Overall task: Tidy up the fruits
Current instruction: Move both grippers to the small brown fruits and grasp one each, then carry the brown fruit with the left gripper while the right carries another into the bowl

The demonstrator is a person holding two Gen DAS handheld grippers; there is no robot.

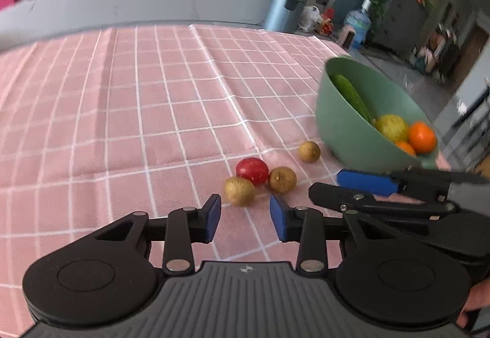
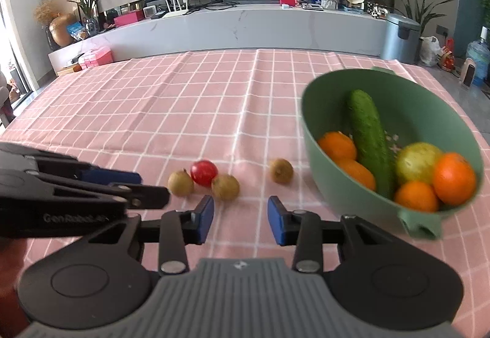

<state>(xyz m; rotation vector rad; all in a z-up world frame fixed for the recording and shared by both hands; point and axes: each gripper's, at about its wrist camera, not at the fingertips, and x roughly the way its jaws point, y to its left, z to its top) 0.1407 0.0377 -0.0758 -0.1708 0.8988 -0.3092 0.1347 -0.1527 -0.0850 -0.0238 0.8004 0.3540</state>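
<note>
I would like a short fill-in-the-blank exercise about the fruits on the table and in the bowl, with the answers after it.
1. The long cucumber lies inside the ____ bowl.
2. On the pink checked tablecloth, outside the bowl, lie ____ small brown fruits, one of them apart from the others.
3. Between two of the brown fruits sits one ____ tomato.
4. Both the left gripper and the right gripper are ____ and hold nothing.

Answers: green; three; red; open

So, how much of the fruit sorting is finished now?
Done: cucumber, oranges and a yellow-green fruit lie in the green bowl. In hand: nothing; left gripper and right gripper are open. Left: cherry tomato and three brown fruits on the cloth.
</note>
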